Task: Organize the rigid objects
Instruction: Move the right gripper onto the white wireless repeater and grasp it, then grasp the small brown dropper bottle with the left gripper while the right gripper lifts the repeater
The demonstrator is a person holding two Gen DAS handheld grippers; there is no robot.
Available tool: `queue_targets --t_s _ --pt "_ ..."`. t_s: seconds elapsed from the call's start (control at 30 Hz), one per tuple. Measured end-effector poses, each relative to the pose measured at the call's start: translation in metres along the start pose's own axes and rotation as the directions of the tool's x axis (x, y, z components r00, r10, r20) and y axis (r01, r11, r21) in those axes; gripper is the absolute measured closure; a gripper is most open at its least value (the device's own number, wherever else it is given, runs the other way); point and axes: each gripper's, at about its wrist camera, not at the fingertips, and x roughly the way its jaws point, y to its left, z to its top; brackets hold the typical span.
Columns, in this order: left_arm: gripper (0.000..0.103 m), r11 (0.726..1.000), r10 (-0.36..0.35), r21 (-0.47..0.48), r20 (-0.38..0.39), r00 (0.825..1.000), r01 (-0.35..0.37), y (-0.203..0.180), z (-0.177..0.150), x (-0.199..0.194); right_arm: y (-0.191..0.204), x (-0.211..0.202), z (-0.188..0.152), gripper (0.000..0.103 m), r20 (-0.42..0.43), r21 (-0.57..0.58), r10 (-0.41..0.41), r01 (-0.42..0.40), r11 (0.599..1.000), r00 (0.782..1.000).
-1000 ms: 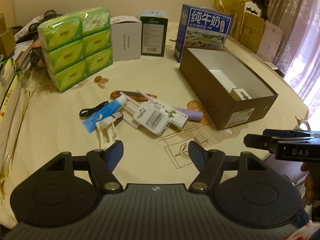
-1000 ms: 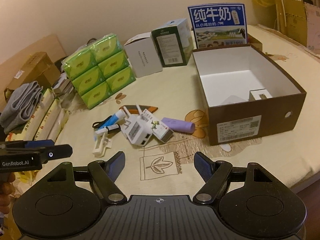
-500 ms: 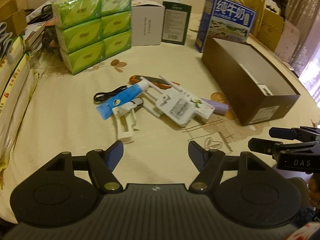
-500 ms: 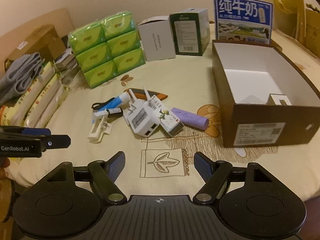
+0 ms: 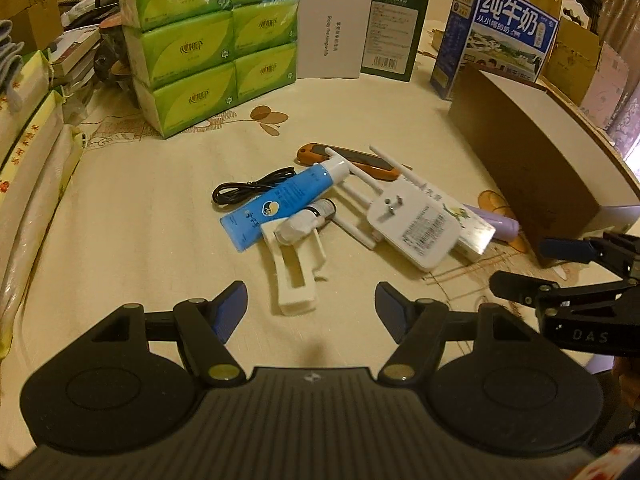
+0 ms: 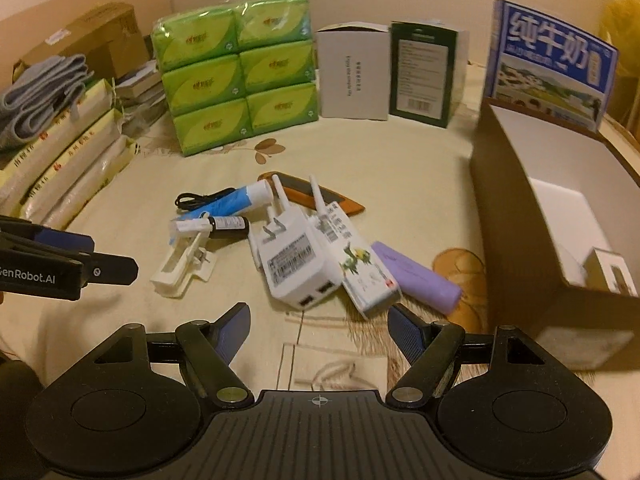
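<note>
cream cloth table [image 5: 140, 248] w/ rectangular brown cardboard box [image 6: 516, 216]

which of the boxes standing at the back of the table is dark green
The narrow dark green box between the white box and the blue milk carton.
</note>
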Motion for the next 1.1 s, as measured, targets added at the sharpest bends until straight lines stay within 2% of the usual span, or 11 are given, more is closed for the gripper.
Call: queue_targets --t_s 0.43,0.93,1.0,1.03,1.1 --pt "0.039 0.999 0.005 0.037 0.0 1.0 -0.005 0.01 0.022 0.046 0.024 0.069 0.026 0.03 0.011 -0.173 -0.03 0.032 0.984 0.999" --pt "0.041 0.999 0.008 0.049 -0.034 0.999 -0.006 0.017 0.029 0.077 0.041 0.119 0.022 0.031 0.001 -0.333 -0.08 0.076 0.94 0.997" --pt "0.041 0.999 0.01 0.053 -0.036 0.999 -0.008 0.017 0.031 0.079 0.042 0.122 0.021 0.034 0.009 -0.355 -0.085 0.083 0.931 0.996" --pt "0.041 0.998 0.01 0.055 -0.037 0.999 -0.008 0.016 0.031 0.08 0.042 0.123 0.02 0.042 0.01 -0.367 -0.081 0.079 0.927 0.997" --pt "0.042 0.998 0.006 0.057 -0.038 0.999 -0.003 0.016 0.034 0.083 0.041 0.123 0.021 0.045 0.018 -0.376 -0.068 0.07 0.924 0.998"
